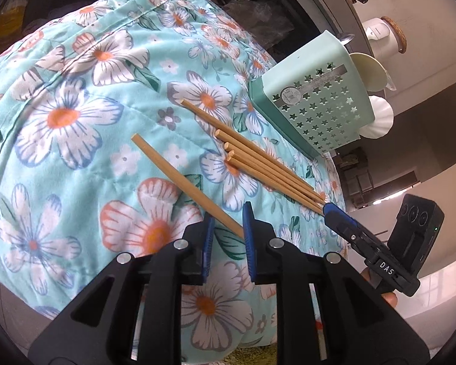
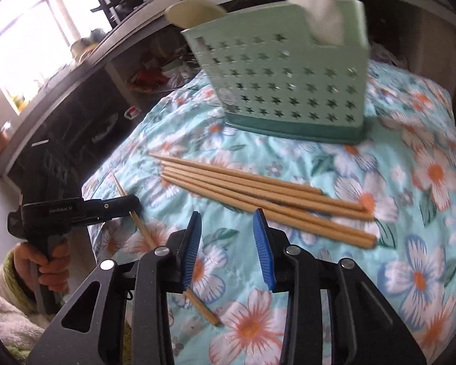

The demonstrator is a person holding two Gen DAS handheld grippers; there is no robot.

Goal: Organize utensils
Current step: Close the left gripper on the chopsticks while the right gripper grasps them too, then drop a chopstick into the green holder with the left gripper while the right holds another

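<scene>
Left wrist view: we are pinching one chopstick [image 1: 188,182] in our narrowly parted left gripper [image 1: 226,237]; our right gripper [image 2: 228,240] is hovering half-open, empty, over four chopsticks [image 2: 258,194] lying near the green caddy [image 2: 285,82].

blur: white utensil [image 2: 311,6] in caddy [image 2: 288,85] (shape unreadable) | hidden: lone chopstick [image 2: 143,228] mid-length behind right gripper [image 2: 228,243]
</scene>
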